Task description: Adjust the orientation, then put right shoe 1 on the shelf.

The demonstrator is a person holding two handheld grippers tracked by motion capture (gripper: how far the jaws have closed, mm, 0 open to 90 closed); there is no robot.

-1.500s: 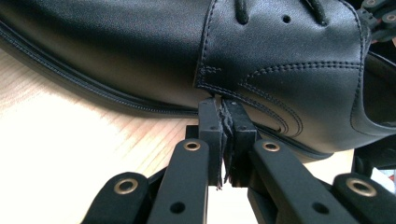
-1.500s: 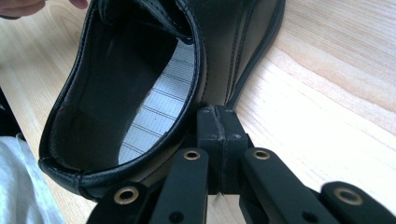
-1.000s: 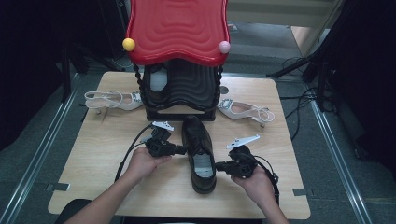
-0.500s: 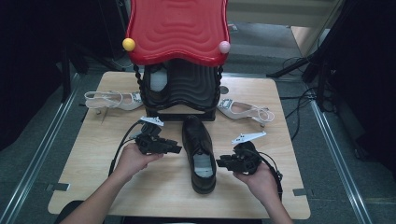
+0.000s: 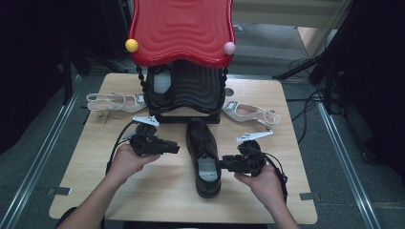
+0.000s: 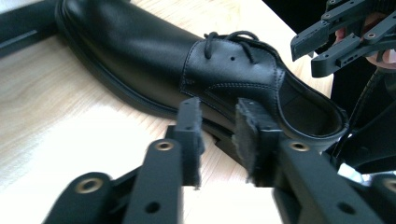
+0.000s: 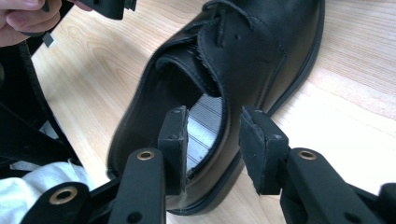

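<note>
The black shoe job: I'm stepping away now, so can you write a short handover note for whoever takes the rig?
Left hand-held gripper: open, nothing between its jaws, off the black shoe's left side.
Right hand-held gripper: open, jaws astride the shoe's right wall at the heel opening, not pressing.
Shoe: flat on the table, toe toward the red-topped rack.
Done: shoe set down, released.
Left: probably regrip and place it on the rack.

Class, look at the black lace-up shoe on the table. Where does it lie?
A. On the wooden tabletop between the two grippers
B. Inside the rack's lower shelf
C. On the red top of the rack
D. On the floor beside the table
A: the black shoe lies flat on the wooden table, with the left gripper on one side and the right gripper on the other.
</note>
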